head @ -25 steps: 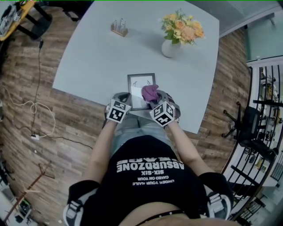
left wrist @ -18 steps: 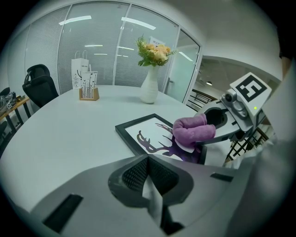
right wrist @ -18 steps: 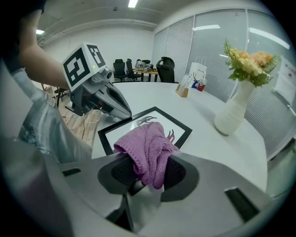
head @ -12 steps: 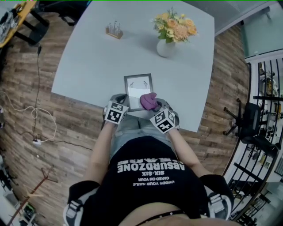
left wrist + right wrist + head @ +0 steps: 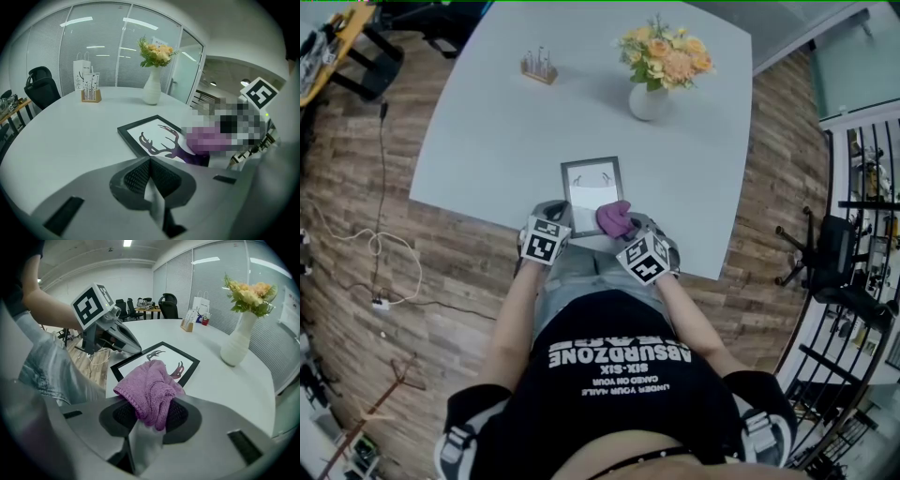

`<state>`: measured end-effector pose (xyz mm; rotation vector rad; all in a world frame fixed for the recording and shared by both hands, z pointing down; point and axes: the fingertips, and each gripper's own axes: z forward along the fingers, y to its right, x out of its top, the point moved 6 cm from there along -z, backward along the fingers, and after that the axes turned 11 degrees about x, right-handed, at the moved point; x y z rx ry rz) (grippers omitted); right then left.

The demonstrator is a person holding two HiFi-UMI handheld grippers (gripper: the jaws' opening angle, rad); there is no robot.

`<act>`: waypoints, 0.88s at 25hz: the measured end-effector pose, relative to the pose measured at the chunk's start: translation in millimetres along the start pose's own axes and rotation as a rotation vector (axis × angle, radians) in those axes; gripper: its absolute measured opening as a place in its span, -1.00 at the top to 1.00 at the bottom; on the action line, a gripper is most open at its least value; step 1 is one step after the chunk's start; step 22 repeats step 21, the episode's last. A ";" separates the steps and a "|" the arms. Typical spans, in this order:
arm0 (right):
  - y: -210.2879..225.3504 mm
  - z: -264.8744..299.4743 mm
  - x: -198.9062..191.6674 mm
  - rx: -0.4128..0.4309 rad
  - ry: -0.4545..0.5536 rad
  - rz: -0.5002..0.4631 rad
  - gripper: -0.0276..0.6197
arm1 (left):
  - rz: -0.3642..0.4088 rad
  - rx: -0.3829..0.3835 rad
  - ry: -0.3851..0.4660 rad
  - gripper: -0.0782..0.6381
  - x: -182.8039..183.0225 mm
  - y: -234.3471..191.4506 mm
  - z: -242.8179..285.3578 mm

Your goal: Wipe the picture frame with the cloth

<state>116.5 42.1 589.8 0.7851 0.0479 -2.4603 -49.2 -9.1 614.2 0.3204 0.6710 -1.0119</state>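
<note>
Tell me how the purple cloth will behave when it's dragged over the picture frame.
The cloth looks knitted and bunches in soft folds over the right tongs, so it is probably floppy and light. Its loose bunch will likely flatten and trail across the picture frame rather than push stiffly.

The cloth [image 5: 149,389] nipped in the right claw [image 5: 149,414] is a coarse purple knit. Both it and the left claw [image 5: 151,177] look like matt grey plastic with dark meshed pads [image 5: 123,416]. Just ahead, the picture frame [image 5: 171,356] has a matt black border round smooth white paper. Under it the table [image 5: 225,380] is smooth and pale; farther ahead the vase [image 5: 236,345] is glossy white
</note>
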 end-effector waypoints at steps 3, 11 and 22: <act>-1.0 1.6 0.1 -0.007 -0.002 -0.007 0.50 | 0.004 0.000 0.001 0.76 -0.2 -1.4 0.1; -2.2 3.0 -0.8 -0.019 -0.004 -0.025 0.50 | 0.014 -0.004 -0.002 0.76 0.0 -0.9 -0.4; -3.2 5.7 -0.8 -0.023 -0.015 -0.043 0.50 | 0.007 -0.003 -0.001 0.76 -1.8 -0.3 0.2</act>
